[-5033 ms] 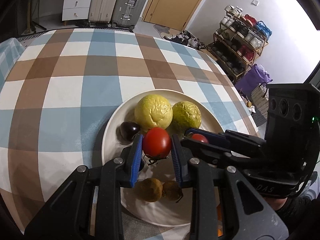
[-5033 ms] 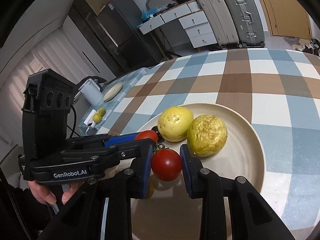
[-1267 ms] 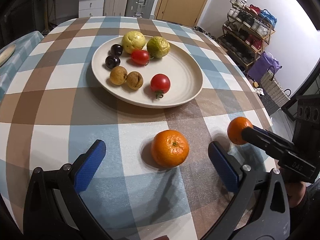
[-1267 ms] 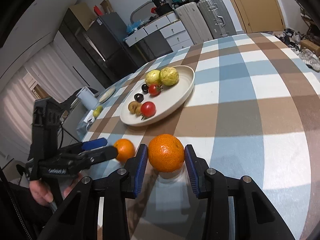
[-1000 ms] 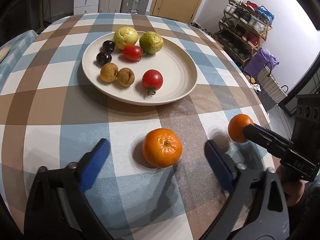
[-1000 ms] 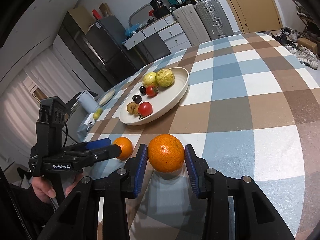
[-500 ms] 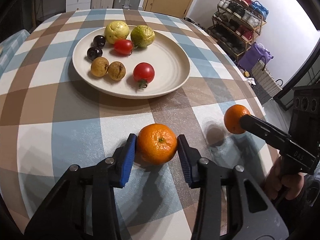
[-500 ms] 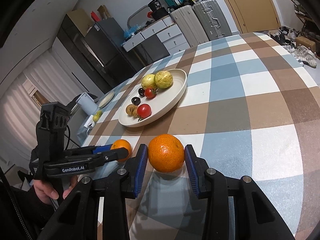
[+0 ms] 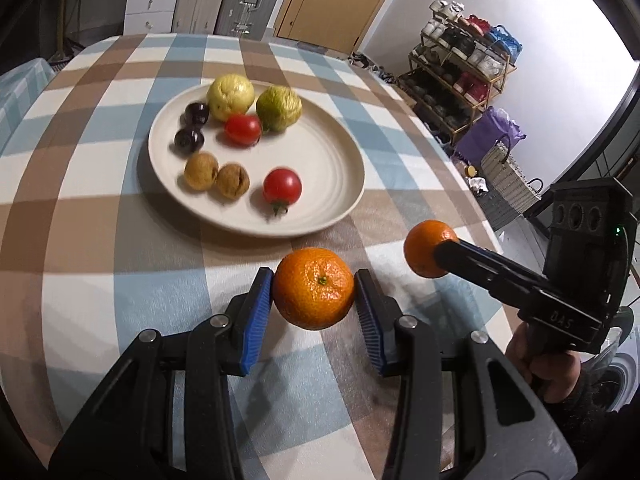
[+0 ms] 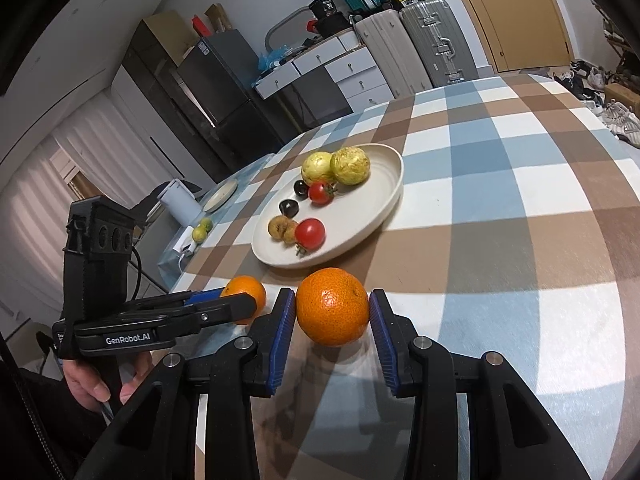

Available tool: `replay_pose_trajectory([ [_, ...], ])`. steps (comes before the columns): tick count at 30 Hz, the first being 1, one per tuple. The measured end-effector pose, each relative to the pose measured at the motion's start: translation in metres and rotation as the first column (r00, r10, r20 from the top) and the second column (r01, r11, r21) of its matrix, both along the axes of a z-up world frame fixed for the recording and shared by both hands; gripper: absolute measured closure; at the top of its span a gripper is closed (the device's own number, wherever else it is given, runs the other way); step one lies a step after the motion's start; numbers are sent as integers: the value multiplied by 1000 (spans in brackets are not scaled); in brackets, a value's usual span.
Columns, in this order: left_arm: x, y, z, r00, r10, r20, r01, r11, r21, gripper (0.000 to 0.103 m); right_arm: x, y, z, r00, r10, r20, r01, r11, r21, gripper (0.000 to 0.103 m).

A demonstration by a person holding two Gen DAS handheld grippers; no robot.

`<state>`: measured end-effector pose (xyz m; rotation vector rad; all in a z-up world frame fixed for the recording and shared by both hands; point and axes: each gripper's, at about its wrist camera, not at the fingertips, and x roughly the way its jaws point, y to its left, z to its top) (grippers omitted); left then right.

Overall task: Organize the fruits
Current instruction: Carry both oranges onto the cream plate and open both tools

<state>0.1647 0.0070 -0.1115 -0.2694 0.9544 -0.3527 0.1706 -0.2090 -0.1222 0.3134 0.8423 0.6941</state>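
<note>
You have most of the sorting done already: the round cream ceramic plate (image 9: 340,152) on the blue, brown and white checked tablecloth (image 9: 100,280) carries its fruit in pairs. At its far side sit two wrinkled yellow-green round fruits (image 9: 231,96), with two small dark plums (image 9: 191,128) to their left; nearer you lie two small brown wrinkled fruits (image 9: 216,174) and, between and to the right, two red tomatoes (image 9: 282,187). What is left are the two oranges, and you have both in hand. Your left gripper (image 9: 314,314) pinches one round orange mandarin (image 9: 314,288) between its blue pads, near the plate's close rim. Your right gripper (image 10: 332,330) likewise clamps the second orange mandarin (image 10: 332,306), just right of the first. Both seem to be clear of the cloth, judging by the shadows beneath. The plate's open right half looks like the natural spot for them, side by side.
</note>
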Motion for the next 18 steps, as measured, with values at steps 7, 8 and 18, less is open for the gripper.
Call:
replay_pose_trajectory([
  [7, 27, 15, 19, 999, 15, 39, -14, 1000, -9, 65, 18, 11, 14, 1000, 3, 15, -3, 1000, 23, 64],
  [8, 32, 18, 21, 999, 25, 44, -24, 1000, -7, 65, 21, 14, 16, 1000, 7, 19, -7, 1000, 20, 64],
  [18, 85, 42, 19, 996, 77, 35, -76, 997, -21, 65, 66, 43, 25, 998, 48, 33, -48, 999, 9, 64],
])
